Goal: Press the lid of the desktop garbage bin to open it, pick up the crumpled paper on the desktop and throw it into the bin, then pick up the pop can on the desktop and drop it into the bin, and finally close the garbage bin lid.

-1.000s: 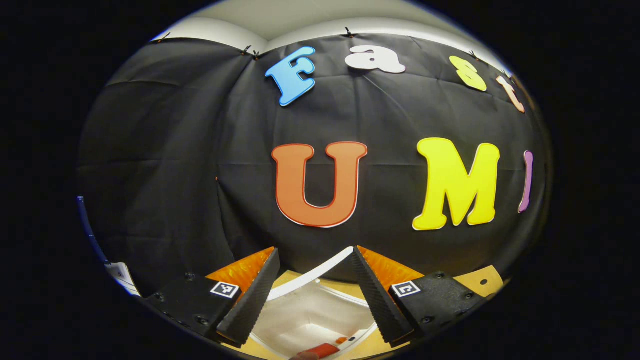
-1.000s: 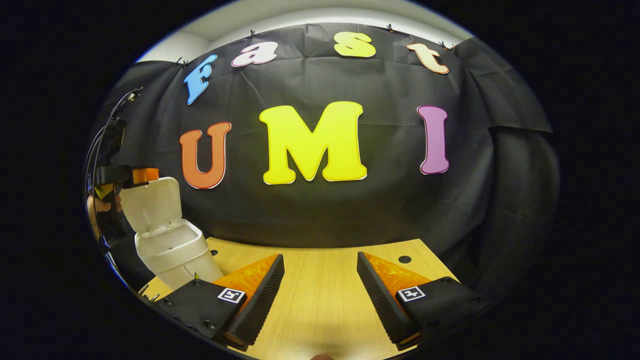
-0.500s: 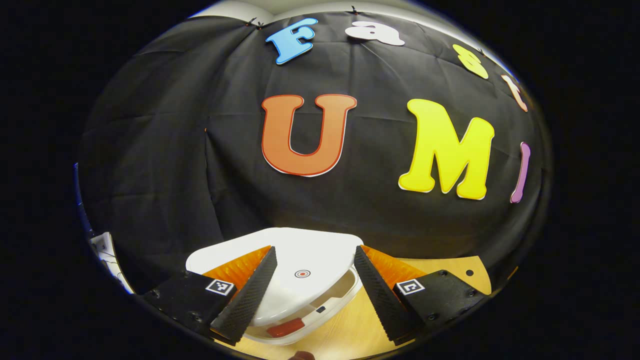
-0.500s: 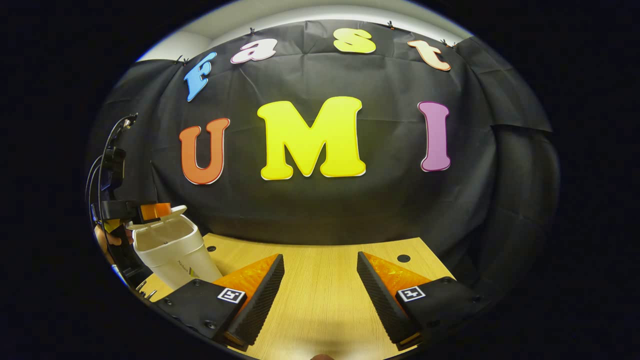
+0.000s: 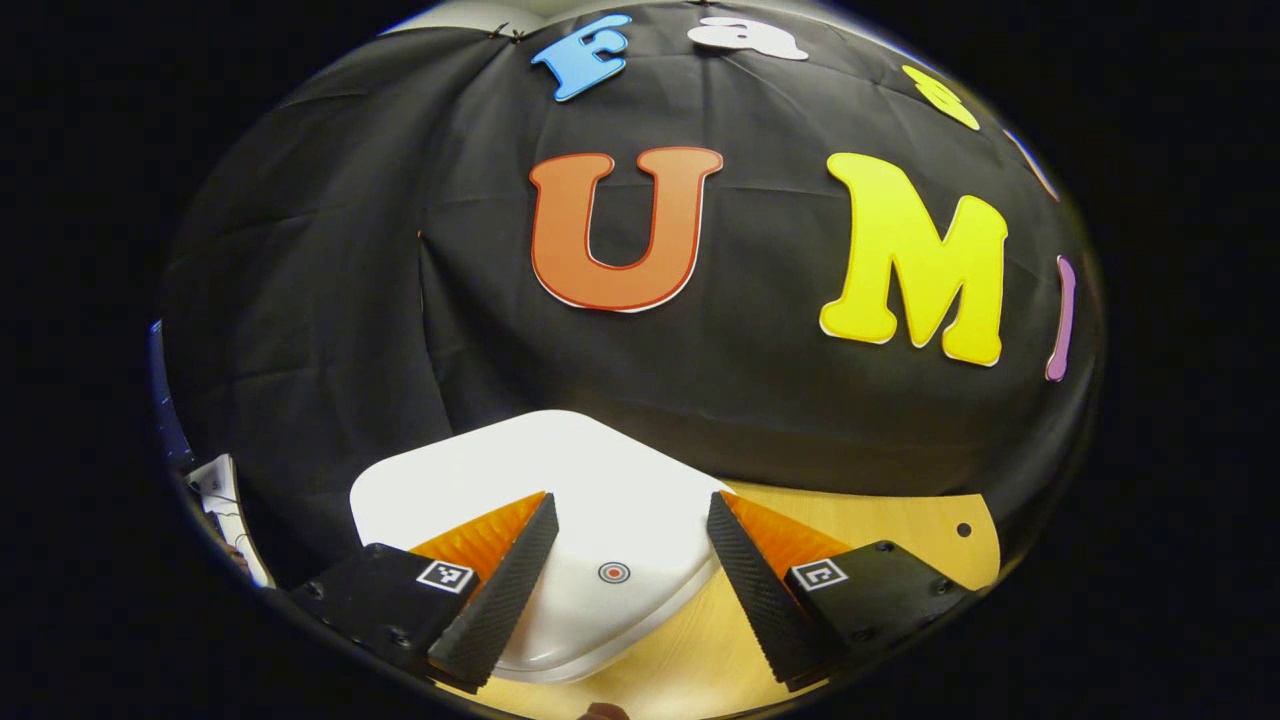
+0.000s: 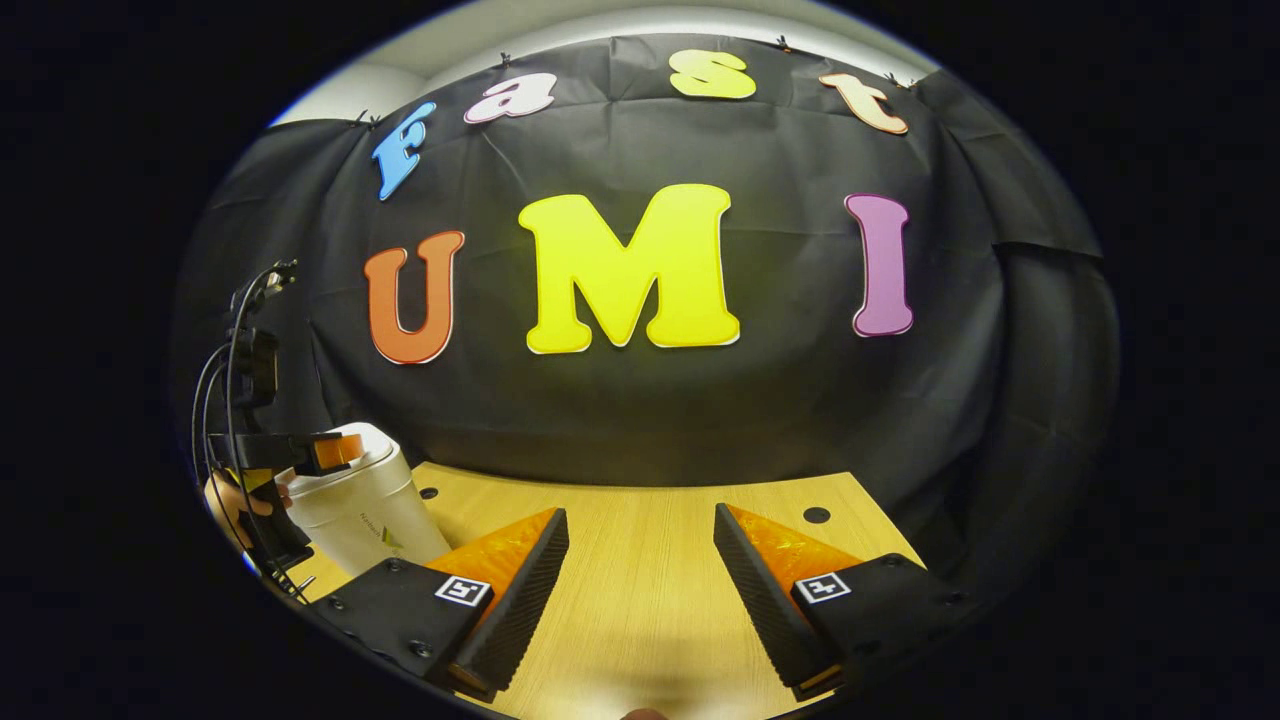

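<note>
In the left gripper view, the left gripper (image 5: 626, 555) hangs with its two fingers spread wide apart and nothing between them, low over the flat white plastic lid (image 5: 520, 480) of the desktop garbage bin; whether a finger touches the lid cannot be told. The lid lies down flat, its small red-ringed target mark (image 5: 614, 572) sitting in the gap between the fingers. Beyond it run the pale wooden desktop (image 5: 900, 525) and the black cloth wall.

In the right gripper view, the right gripper (image 6: 640, 560) is likewise spread and empty above bare wooden desktop (image 6: 640, 600). Farther off to its left stands the white, round-shouldered plastic garbage bin (image 6: 355, 505), upright and near the desk's left edge, with the other gripper (image 6: 325, 452) resting at its top and a person's hand (image 6: 232, 497) behind it.

Judged from the lowered lid, the task appears to be at its last step, closing the bin. Whether the latch has caught cannot be seen; the next move likely calls for a firm press on the target mark, then a clean lift away.

With the lid down, the bin's contents are hidden; the crumpled paper and pop can are presumably inside.
</note>
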Demonstrator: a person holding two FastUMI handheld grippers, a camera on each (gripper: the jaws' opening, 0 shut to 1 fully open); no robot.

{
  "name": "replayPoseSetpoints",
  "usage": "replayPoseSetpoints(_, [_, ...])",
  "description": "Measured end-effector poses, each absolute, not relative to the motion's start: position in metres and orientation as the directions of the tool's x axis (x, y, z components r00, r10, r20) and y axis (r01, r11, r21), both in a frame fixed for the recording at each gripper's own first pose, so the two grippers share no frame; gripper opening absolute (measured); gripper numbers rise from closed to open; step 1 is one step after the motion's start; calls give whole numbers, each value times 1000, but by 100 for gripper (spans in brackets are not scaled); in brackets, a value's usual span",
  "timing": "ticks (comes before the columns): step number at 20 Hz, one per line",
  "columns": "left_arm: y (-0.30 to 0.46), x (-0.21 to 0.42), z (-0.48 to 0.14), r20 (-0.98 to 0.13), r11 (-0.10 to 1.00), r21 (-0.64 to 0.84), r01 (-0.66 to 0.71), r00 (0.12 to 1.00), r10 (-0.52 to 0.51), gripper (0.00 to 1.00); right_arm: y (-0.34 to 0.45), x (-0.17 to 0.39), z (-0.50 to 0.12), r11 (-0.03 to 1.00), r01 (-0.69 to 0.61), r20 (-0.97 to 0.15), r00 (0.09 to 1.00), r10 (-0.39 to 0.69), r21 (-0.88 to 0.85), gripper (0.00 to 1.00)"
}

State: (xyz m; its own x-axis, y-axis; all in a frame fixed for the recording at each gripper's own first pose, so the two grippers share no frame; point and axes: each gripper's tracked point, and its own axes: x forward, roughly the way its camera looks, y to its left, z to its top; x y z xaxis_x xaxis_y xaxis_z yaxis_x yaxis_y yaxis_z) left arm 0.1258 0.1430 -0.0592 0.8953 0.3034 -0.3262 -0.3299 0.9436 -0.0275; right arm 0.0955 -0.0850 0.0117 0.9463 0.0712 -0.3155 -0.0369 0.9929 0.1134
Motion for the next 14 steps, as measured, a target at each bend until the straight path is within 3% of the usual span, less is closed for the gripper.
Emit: replayPoseSetpoints(14, [143,137,-67,-224,957,35,-287,931,287,100,-76,104,7,972,-80,-316,937,149,221,94])
